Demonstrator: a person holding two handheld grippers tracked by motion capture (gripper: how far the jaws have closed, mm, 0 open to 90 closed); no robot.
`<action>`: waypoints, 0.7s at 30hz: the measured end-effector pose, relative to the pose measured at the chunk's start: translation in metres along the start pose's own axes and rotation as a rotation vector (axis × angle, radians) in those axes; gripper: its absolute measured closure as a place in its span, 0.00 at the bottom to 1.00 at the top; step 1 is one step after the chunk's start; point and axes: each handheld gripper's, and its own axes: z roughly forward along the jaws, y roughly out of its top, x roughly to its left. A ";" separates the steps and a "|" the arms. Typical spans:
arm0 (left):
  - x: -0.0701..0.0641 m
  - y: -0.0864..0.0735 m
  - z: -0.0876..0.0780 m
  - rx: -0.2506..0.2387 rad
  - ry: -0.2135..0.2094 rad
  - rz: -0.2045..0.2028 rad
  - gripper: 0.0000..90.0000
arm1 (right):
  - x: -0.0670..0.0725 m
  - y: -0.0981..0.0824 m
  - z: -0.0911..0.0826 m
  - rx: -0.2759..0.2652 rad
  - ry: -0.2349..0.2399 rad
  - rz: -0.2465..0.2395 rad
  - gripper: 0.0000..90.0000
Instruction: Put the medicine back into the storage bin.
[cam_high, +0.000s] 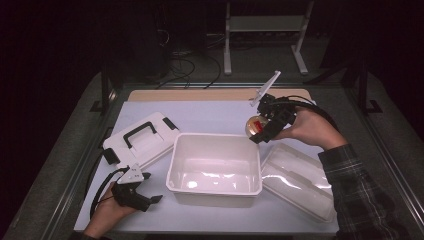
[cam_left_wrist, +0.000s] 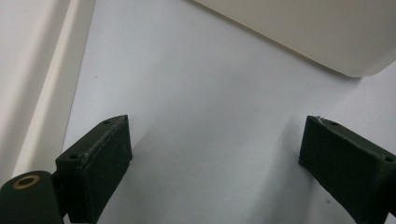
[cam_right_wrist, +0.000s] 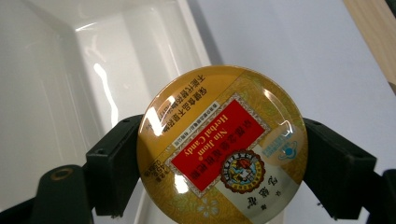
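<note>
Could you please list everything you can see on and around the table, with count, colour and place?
candy tin: one, gold with a red label, clamped in the right claw above the tub's far right corner.
tub: one, white, open, mid-table.
lid with handle: one, white with black handle and latches, left of the tub.
clear lid: one, translucent, right of the tub.
table: one, pale surface, wooden strip at the far edge.
metal stand: one, light grey, on the floor beyond.
left claw: one, black, open, resting near-left.
right claw: one, black, gripping the tin.
sleeve: one, dark plaid, right.
</note>
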 end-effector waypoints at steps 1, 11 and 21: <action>0.000 0.000 0.000 0.000 0.000 0.000 0.09 | 0.002 0.002 0.002 0.000 0.004 -0.010 0.22; 0.000 0.000 0.000 -0.001 0.000 0.000 0.09 | 0.021 0.014 0.029 0.035 0.069 -0.086 0.22; 0.000 0.000 0.000 -0.002 0.001 0.000 0.09 | 0.034 0.014 0.060 0.086 0.103 -0.155 0.22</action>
